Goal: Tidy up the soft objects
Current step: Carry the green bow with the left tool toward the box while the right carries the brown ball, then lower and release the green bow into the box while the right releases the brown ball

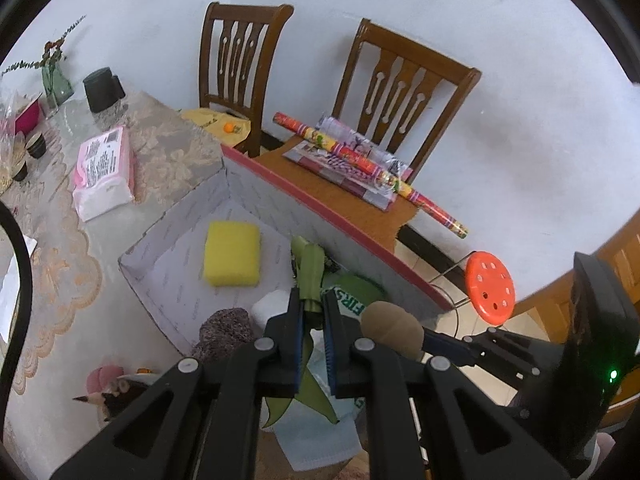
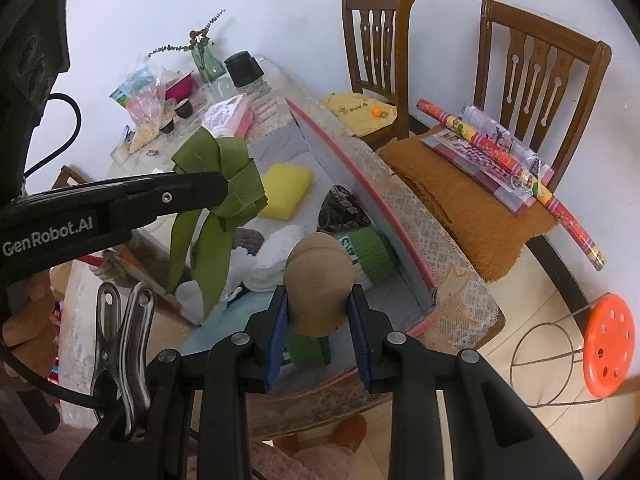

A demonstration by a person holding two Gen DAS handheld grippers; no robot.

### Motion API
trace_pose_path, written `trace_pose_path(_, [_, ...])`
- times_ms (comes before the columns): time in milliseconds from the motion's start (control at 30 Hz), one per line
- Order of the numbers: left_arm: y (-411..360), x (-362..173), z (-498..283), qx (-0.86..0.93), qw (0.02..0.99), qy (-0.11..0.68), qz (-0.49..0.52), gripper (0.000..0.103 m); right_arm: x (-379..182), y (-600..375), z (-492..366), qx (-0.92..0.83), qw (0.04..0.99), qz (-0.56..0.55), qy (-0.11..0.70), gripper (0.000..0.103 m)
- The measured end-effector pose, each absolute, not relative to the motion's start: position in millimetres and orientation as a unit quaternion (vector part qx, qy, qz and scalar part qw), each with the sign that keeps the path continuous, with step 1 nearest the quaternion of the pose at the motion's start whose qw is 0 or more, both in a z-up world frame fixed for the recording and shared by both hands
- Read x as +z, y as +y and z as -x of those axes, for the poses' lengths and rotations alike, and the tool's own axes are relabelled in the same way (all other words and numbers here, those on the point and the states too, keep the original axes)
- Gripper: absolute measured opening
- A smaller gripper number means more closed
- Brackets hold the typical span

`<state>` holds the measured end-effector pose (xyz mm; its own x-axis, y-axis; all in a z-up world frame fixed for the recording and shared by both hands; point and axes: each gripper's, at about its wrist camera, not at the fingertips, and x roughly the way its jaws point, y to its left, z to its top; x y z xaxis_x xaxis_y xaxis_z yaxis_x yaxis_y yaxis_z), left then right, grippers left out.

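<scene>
The green ribbon bow (image 2: 224, 184) hangs pinched tight in the left gripper (image 1: 312, 312) right over the open box (image 1: 256, 188), while the right gripper (image 2: 318, 312) beside it squeezes a tan soft lump (image 2: 318, 276) over the box too.

- The left claw (image 1: 312, 312) points steeply down and away, its blue-padded jaws clamped tight on the green ribbon bow (image 2: 220, 176).
- In the right wrist view the left claw reaches in from the left side, above and left of the right claw.
- The right claw (image 2: 318, 312) also tilts down, jaws partly apart, pads pressing both sides of the tan rounded soft toy (image 2: 318, 276).
</scene>
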<state>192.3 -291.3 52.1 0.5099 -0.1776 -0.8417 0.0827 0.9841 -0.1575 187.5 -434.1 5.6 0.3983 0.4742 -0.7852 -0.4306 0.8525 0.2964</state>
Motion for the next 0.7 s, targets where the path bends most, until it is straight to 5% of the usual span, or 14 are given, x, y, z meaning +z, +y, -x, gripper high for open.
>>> trace_pose_path(200, [-293.6,45.5,-200.1,-0.063,0.865,0.495,0.043,0.010,-1.7,-434.1,-193.3,0.279,0.830,-0.025,0.483,0.031])
trace_pose_path(533, [-295.3,44.3,-199.9,-0.056,0.863,0.500,0.039,0.030,-4.3,-433.3,-192.9,0.285,0.829,-0.022,0.481,0.034])
trace_pose_path(700, [-296.0,48.5,-194.9,-0.052,0.867,0.494,0.034,0.031,0.8,-433.6,-189.0,0.269,0.842,-0.013,0.468,0.040])
